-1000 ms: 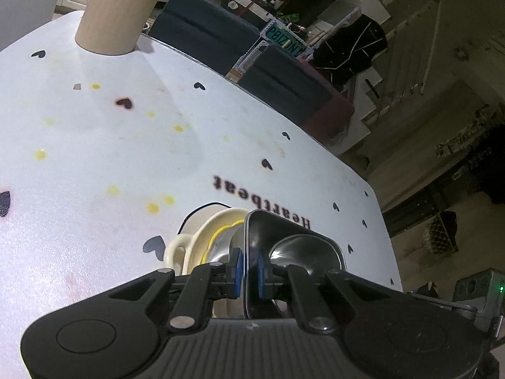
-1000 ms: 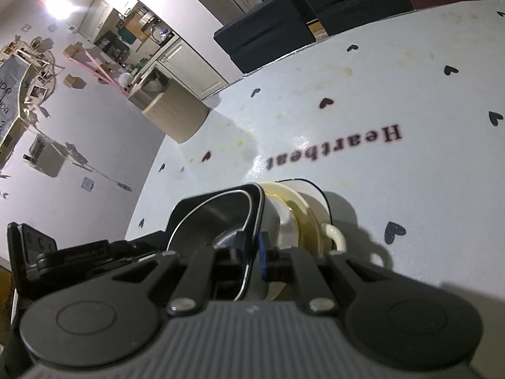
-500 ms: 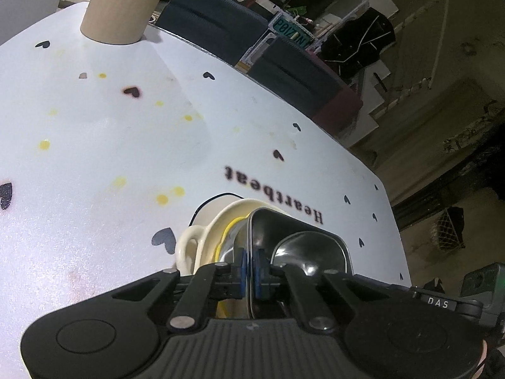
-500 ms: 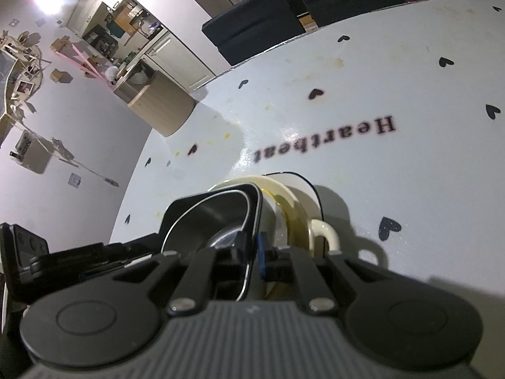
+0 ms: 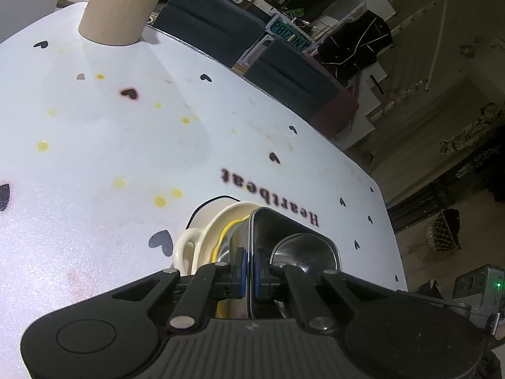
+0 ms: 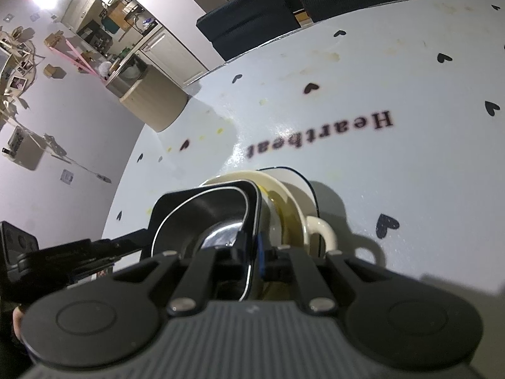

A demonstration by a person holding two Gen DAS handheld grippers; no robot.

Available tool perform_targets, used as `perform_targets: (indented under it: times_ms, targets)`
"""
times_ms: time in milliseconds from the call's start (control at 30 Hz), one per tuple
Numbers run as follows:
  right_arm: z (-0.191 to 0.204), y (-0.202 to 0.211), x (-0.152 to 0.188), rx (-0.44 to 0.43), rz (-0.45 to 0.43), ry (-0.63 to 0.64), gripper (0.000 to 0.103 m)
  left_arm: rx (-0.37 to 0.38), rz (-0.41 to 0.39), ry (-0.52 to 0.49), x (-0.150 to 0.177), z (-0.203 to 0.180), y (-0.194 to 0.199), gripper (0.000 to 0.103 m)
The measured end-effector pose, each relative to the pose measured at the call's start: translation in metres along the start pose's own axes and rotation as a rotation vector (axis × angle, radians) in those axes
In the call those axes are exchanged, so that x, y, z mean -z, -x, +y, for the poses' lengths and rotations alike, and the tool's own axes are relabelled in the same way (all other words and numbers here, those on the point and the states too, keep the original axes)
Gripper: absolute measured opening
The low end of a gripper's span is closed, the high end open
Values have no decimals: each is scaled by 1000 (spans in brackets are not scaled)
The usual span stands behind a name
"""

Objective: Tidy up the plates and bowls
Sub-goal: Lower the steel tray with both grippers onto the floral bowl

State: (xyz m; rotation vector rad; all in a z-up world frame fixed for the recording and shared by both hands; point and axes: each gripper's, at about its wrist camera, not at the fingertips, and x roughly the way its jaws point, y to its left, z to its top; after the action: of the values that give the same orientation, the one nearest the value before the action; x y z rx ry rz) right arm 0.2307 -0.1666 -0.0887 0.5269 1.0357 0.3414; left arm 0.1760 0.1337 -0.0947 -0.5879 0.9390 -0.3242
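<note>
A black square bowl with a shiny steel inside (image 5: 296,240) (image 6: 205,211) sits in a cream bowl with loop handles (image 5: 202,240) (image 6: 284,202), which rests on a white plate with a dark rim (image 6: 300,180). My left gripper (image 5: 248,268) is shut on the black bowl's left rim, its blue pads either side of the edge. My right gripper (image 6: 252,252) is shut on the opposite rim. In the right wrist view the left gripper's fingers (image 6: 104,246) reach the bowl from the left.
The stack stands near the front of a white table (image 5: 110,145) printed with black hearts, "Heartbeat" and yellow spots. A tan cylindrical container (image 5: 120,6) (image 6: 154,101) stands at the table's far corner. Dark blue chairs (image 5: 214,25) line the far edge. The table edge falls away at right.
The black bowl has sunk slightly deeper into the cream bowl in the wrist views. Both grippers stay shut on its rim, and the scene has shifted only a little.
</note>
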Motion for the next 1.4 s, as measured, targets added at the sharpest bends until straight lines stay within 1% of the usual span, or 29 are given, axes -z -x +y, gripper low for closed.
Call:
perform_targets:
  times_ms: [500, 600, 700, 867, 1100, 1167, 1400]
  targets:
    - [-1, 2, -2, -6, -11, 9, 9, -12, 17, 2, 2, 2, -4, 5]
    - [0, 2, -2, -3, -10, 16, 10, -22, 16, 7, 2, 2, -3, 7]
    - [1, 1, -3, -1, 0, 20, 13, -12, 18, 20, 1, 3, -1, 14]
    - [4, 5, -4, -9, -7, 36, 14, -20, 21, 4, 1, 1, 1, 15]
    - [3, 1, -3, -1, 7, 43, 14, -26, 28, 8, 2, 1, 1, 15]
    - [1, -2, -2, 1, 23, 36, 14, -24, 26, 9, 1, 1, 2, 15]
    - [-5, -10, 2, 10, 63, 23, 11, -19, 24, 7, 1, 0, 3, 15]
